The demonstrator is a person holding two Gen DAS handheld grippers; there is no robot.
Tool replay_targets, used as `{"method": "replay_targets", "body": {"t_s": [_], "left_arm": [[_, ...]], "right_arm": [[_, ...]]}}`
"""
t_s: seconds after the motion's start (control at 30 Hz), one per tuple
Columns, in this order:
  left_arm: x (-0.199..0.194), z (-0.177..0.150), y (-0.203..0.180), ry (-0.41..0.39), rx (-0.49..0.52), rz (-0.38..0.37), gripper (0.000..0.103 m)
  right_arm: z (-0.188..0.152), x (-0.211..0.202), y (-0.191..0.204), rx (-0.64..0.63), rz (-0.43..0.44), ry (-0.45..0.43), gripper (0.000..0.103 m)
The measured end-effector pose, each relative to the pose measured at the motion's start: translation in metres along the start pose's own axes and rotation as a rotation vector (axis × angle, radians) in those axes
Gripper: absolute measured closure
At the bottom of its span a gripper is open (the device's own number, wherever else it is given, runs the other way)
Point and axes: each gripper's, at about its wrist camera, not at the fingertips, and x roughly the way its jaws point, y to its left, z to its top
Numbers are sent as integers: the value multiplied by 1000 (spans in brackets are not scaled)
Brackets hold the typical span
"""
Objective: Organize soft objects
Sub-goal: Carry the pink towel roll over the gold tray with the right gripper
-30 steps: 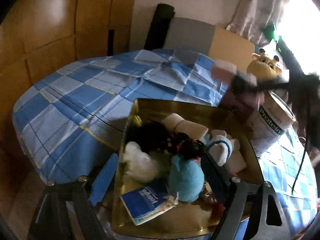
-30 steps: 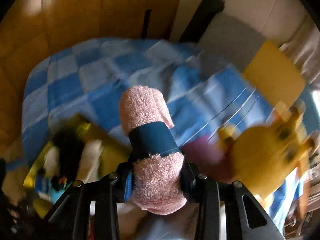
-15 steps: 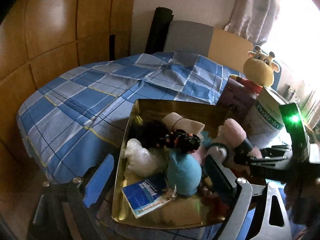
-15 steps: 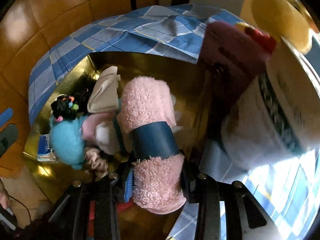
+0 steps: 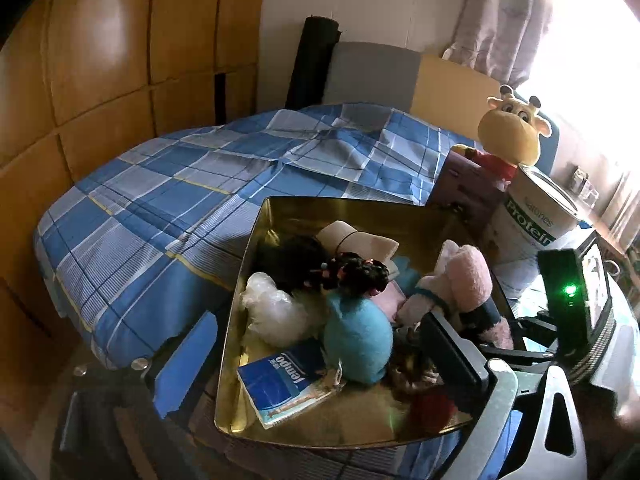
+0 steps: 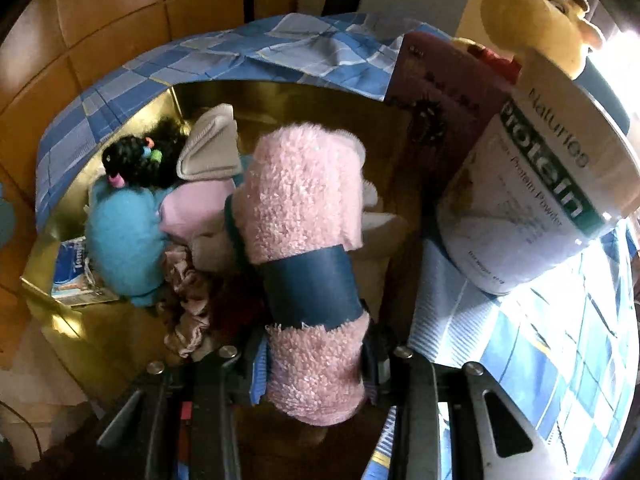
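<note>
A gold tray (image 5: 280, 216) (image 6: 280, 96) sits on the blue checked bed. It holds a teal doll with black hair (image 5: 356, 340) (image 6: 120, 236), a white fluffy item (image 5: 272, 312), a beige rolled cloth (image 5: 356, 240) (image 6: 212, 148), a pink cloth and a tissue pack (image 5: 280, 380). My right gripper (image 6: 316, 356) is shut on a rolled pink towel with a blue band (image 6: 304, 208) (image 5: 468, 280), low over the tray's right side. My left gripper (image 5: 316, 364) is open, its fingers astride the tray's near left corner, holding nothing.
A white protein tub (image 5: 532, 224) (image 6: 532, 184), a maroon box (image 5: 468, 188) (image 6: 432, 92) and a yellow plush cow (image 5: 512, 132) (image 6: 536, 12) stand right of the tray. Wooden wardrobe panels (image 5: 100, 60) rise on the left. The bed (image 5: 160, 200) spreads behind the tray.
My right gripper has carried the pink towel roll from above the bed down into the tray's right side. The left gripper has barely moved.
</note>
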Motion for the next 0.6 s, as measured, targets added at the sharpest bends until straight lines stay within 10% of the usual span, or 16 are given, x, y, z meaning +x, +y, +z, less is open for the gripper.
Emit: {"method": "replay_targets", "body": {"t_s": [0.6], "left_arm": [[12, -3, 5, 25, -17, 13, 0]], "right_arm": [[2, -37, 22, -30, -22, -194, 40]]}}
